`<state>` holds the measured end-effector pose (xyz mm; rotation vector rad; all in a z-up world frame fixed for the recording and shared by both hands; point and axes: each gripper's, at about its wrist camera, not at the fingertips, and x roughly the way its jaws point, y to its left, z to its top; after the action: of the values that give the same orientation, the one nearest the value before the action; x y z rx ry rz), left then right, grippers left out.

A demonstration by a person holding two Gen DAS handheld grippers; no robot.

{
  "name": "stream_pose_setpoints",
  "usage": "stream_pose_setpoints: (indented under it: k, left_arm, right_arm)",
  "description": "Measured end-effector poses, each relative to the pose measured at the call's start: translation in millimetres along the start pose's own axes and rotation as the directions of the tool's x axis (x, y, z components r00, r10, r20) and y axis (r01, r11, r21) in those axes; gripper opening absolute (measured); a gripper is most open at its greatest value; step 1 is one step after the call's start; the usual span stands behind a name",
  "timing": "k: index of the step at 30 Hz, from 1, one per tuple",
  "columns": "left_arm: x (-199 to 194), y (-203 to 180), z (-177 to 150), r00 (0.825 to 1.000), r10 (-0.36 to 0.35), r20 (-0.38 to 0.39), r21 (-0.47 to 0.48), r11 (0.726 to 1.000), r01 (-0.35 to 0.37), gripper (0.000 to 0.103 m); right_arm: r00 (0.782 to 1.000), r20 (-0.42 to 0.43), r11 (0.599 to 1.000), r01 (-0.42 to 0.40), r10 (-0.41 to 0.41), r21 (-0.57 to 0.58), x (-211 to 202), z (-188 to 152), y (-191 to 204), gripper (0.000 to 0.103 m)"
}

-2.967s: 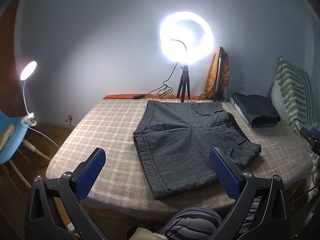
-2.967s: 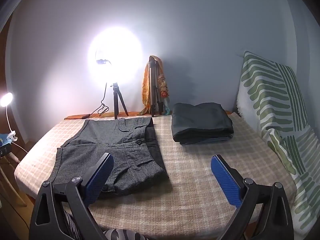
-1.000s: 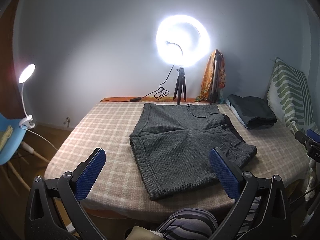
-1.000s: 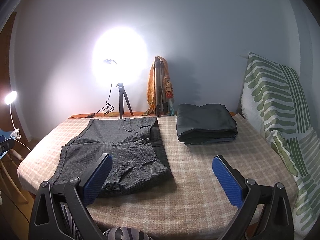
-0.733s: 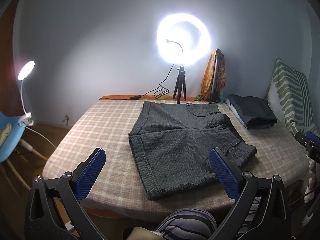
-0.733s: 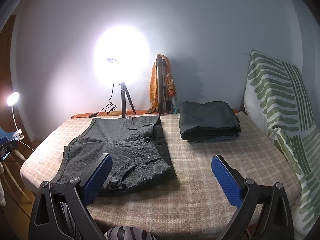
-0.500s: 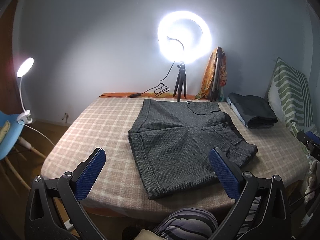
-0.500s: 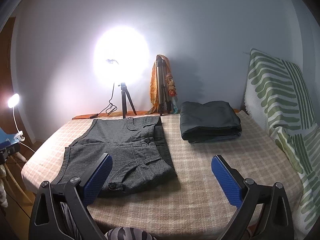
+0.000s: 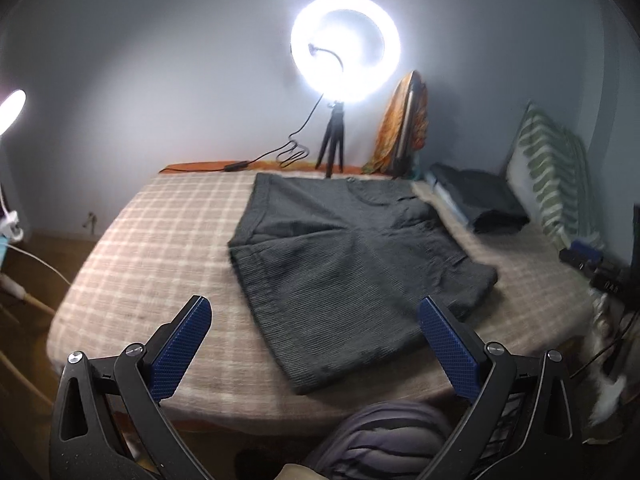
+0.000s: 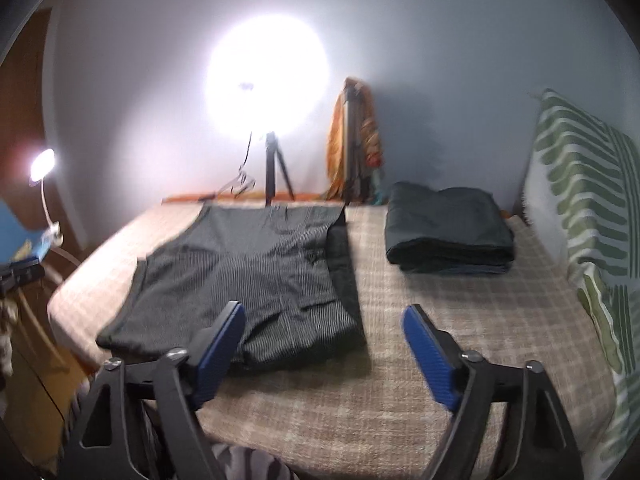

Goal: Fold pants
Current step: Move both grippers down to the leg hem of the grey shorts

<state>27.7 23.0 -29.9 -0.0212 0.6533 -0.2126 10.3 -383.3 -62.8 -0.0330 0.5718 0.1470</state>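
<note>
Dark grey shorts (image 9: pixel 352 256) lie spread flat on the checked bed cover (image 9: pixel 160 240), waistband to the right and leg hems to the left. They also show in the right wrist view (image 10: pixel 248 276). My left gripper (image 9: pixel 312 316) is open and empty, held above the near bed edge over the near leg hem. My right gripper (image 10: pixel 324 324) is open and empty, held just above the near waistband corner of the shorts. Both views are motion-blurred.
A folded dark garment (image 10: pixel 448 236) lies at the back right of the bed. A green striped pillow (image 10: pixel 588 208) leans at the right. A ring light on a tripod (image 9: pixel 344 52) and an orange cloth on a stand (image 9: pixel 404 124) stand at the wall. A desk lamp (image 10: pixel 42 168) stands at the left.
Both grippers have moved forward and lower toward the bed. The right gripper has come close to the waistband corner. The shorts have not moved.
</note>
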Motion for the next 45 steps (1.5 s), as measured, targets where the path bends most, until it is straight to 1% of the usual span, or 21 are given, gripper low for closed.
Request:
stream_pose_setpoints:
  k: [5, 9, 11, 12, 15, 16, 17, 18, 19, 21, 22, 23, 24, 26, 28, 30, 35, 37, 41, 43, 45]
  left_arm:
    - [12.8, 7.0, -7.0, 0.998, 0.039, -0.049, 0.049, 0.998, -0.037, 0.101]
    - [26.4, 15.7, -11.4, 0.991, 0.03, -0.13, 0.063, 0.998, -0.022, 0.098]
    - [30.1, 17.8, -14.4, 0.987, -0.01, -0.159, 0.057, 0.998, 0.019, 0.096]
    - [32.1, 17.3, -16.5, 0.985, -0.024, -0.172, 0.061, 0.998, 0.035, 0.091]
    - [36.1, 12.4, -20.4, 0.982, -0.014, -0.189, 0.098, 0.995, 0.033, 0.08]
    - [37.8, 9.3, -22.5, 0.98, -0.01, -0.197, 0.121, 0.992, 0.034, 0.08]
    - [39.1, 7.0, -23.3, 0.979, -0.01, -0.203, 0.139, 0.99, 0.039, 0.077]
    - [40.8, 3.6, -24.6, 0.977, -0.01, -0.211, 0.169, 0.984, 0.047, 0.067]
    - [41.7, 0.6, -24.9, 0.976, -0.004, -0.216, 0.194, 0.98, 0.047, 0.063]
    - [43.4, -4.8, -25.2, 0.975, -0.012, -0.223, 0.234, 0.97, 0.065, 0.056]
    - [44.9, -6.3, -25.1, 0.972, -0.027, -0.234, 0.249, 0.965, 0.086, 0.054]
    - [46.4, -7.5, -25.1, 0.969, -0.036, -0.245, 0.257, 0.961, 0.101, 0.046]
    - [48.8, -8.3, -25.7, 0.965, -0.044, -0.26, 0.264, 0.957, 0.115, 0.041]
    - [54.3, -10.1, -28.0, 0.957, -0.052, -0.286, 0.281, 0.95, 0.136, 0.041]
    - [58.2, -14.0, -32.7, 0.949, -0.046, -0.312, 0.316, 0.937, 0.149, 0.041]
    - [60.9, -21.2, -40.1, 0.942, -0.041, -0.333, 0.37, 0.913, 0.17, 0.041]
    - [74.6, -33.6, -54.9, 0.926, -0.041, -0.376, 0.418, 0.884, 0.21, 0.041]
    - [80.6, -36.0, -57.2, 0.924, -0.036, -0.382, 0.43, 0.877, 0.212, 0.041]
    - [95.8, -41.2, -63.1, 0.92, -0.02, -0.39, 0.46, 0.862, 0.214, 0.041]
    - [100.6, -43.1, -65.7, 0.923, -0.011, -0.385, 0.483, 0.85, 0.211, 0.041]
    - [104.9, -43.7, -67.2, 0.924, -0.006, -0.383, 0.49, 0.847, 0.209, 0.041]
  right_arm:
    - [0.999, -0.049, 0.996, -0.004, 0.0, -0.088, 19.0, -0.5, 4.9, 0.077]
    - [0.995, -0.093, 0.99, -0.038, 0.026, -0.133, 33.1, 3.6, 6.5, 0.077]
    - [0.99, -0.13, 0.988, -0.07, 0.052, -0.134, 41.4, 6.4, 4.0, 0.076]
    - [0.988, -0.142, 0.988, -0.078, 0.059, -0.132, 43.7, 7.2, 2.9, 0.076]
    - [0.981, -0.175, 0.978, -0.111, 0.08, -0.176, 51.7, 8.9, 5.3, 0.074]
    - [0.982, -0.176, 0.972, -0.11, 0.074, -0.208, 52.7, 9.1, 7.4, 0.069]
    - [0.983, -0.173, 0.964, -0.097, 0.055, -0.246, 53.4, 8.9, 10.2, 0.066]
    - [0.985, -0.169, 0.953, -0.088, 0.04, -0.29, 53.7, 8.6, 13.4, 0.062]
    - [0.985, -0.168, 0.946, -0.092, 0.041, -0.311, 53.5, 8.5, 14.6, 0.057]
    - [0.984, -0.176, 0.932, -0.102, 0.042, -0.347, 54.5, 9.1, 16.5, 0.051]
    - [0.982, -0.186, 0.924, -0.111, 0.044, -0.365, 56.6, 9.2, 17.7, 0.049]
    - [0.979, -0.197, 0.918, -0.124, 0.052, -0.377, 58.9, 9.3, 18.9, 0.049]
    - [0.975, -0.212, 0.909, -0.143, 0.063, -0.391, 62.2, 8.9, 20.5, 0.049]
    - [0.971, -0.225, 0.894, -0.171, 0.081, -0.415, 67.8, 7.4, 24.1, 0.049]
    - [0.956, -0.269, 0.867, -0.229, 0.116, -0.442, 77.1, 5.0, 28.0, 0.049]
    - [0.941, -0.31, 0.835, -0.275, 0.133, -0.476, 87.3, 1.2, 32.7, 0.049]
    - [0.93, -0.347, 0.771, -0.309, 0.122, -0.557, 105.7, -9.4, 43.1, 0.05]
    - [0.922, -0.366, 0.747, -0.331, 0.125, -0.577, 112.4, -14.3, 45.8, 0.052]
    - [0.91, -0.402, 0.726, -0.346, 0.104, -0.594, 132.8, -22.3, 46.3, 0.054]
    - [0.905, -0.414, 0.706, -0.354, 0.093, -0.614, 142.6, -27.7, 46.6, 0.06]
    - [0.904, -0.419, 0.693, -0.355, 0.084, -0.628, 149.3, -31.9, 46.2, 0.065]
